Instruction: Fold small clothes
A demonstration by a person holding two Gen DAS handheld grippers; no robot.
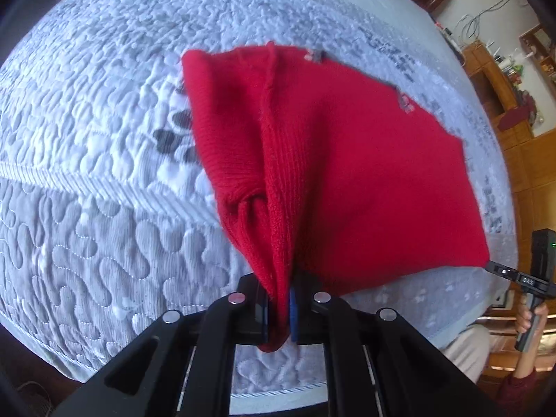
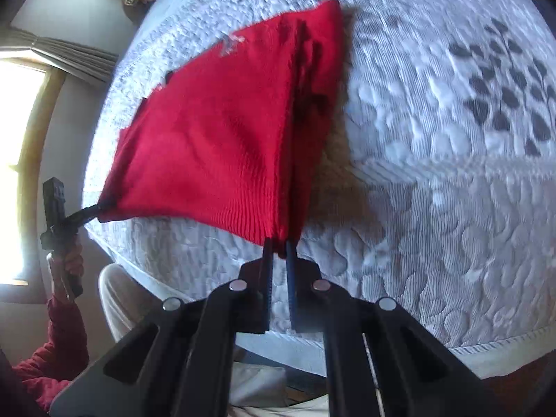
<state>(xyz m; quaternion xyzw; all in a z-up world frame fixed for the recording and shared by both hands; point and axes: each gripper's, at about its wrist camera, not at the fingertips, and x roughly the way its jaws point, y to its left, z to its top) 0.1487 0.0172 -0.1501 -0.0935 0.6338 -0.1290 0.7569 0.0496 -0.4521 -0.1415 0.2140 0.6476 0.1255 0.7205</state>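
A red knit garment hangs stretched between both grippers above a quilted bed. My left gripper is shut on one bunched corner of it. My right gripper is shut on the other near corner of the garment. The right gripper also shows in the left wrist view, at the garment's far right corner. The left gripper also shows in the right wrist view, at the garment's left corner. The garment's far end reaches down towards the bed; I cannot tell if it touches.
The white and grey quilted bedspread fills both views, with its hemmed edge near me. Wooden shelves stand to the right of the bed. A bright window with curtains is to the left.
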